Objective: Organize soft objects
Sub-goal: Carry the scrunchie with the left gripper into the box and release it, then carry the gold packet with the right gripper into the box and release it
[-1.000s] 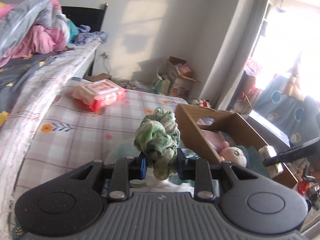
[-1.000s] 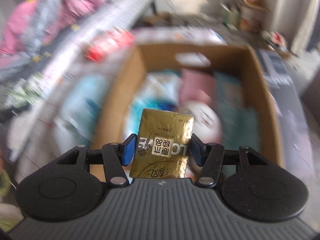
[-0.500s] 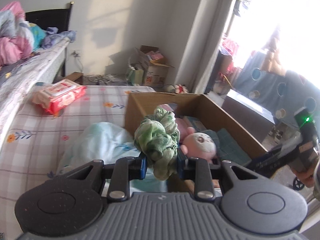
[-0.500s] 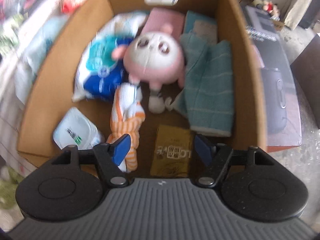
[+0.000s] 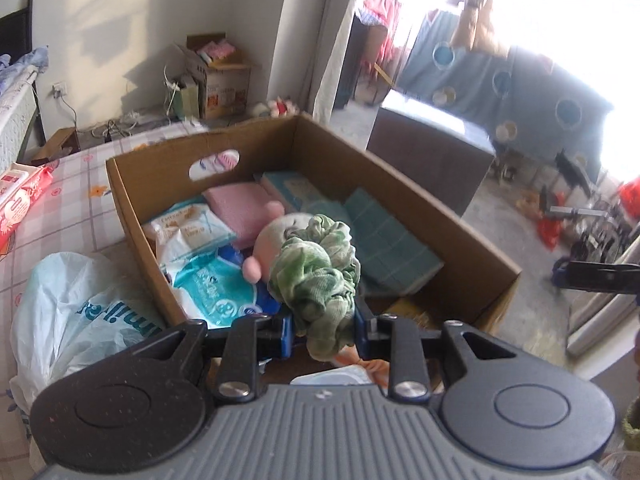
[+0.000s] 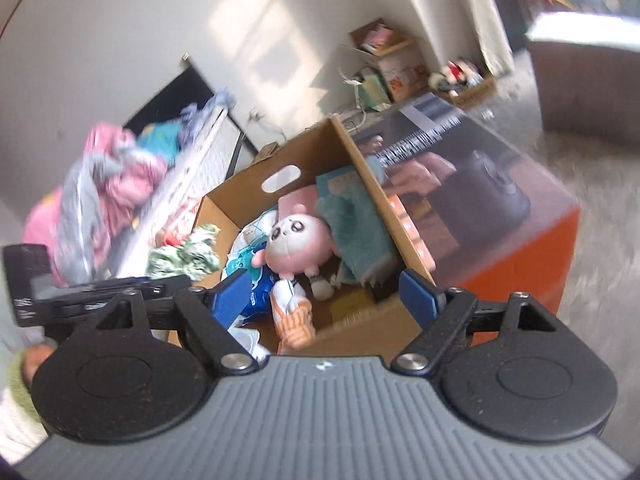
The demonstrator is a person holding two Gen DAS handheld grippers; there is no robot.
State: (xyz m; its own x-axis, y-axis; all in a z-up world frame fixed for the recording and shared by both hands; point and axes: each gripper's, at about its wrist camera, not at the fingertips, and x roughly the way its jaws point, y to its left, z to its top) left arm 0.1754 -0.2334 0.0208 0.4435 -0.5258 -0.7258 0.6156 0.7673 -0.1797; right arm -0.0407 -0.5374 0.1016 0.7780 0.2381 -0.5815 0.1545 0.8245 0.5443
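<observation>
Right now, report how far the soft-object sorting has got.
Done: the cardboard box already holds the pink plush doll, teal towel and wipes packs. In hand: the left tongs grip a green scrunchie over the box; the right tongs have just been opening, empty. Left: the red wipes pack and plastic bag outside.

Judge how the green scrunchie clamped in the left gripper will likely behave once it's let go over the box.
The green scrunchie bulges and droops around the left gripper, so it is probably soft and floppy. It looks light and should drop limply, not roll. Landing on the pink plush doll in the cardboard box, it likely stays put.
</observation>
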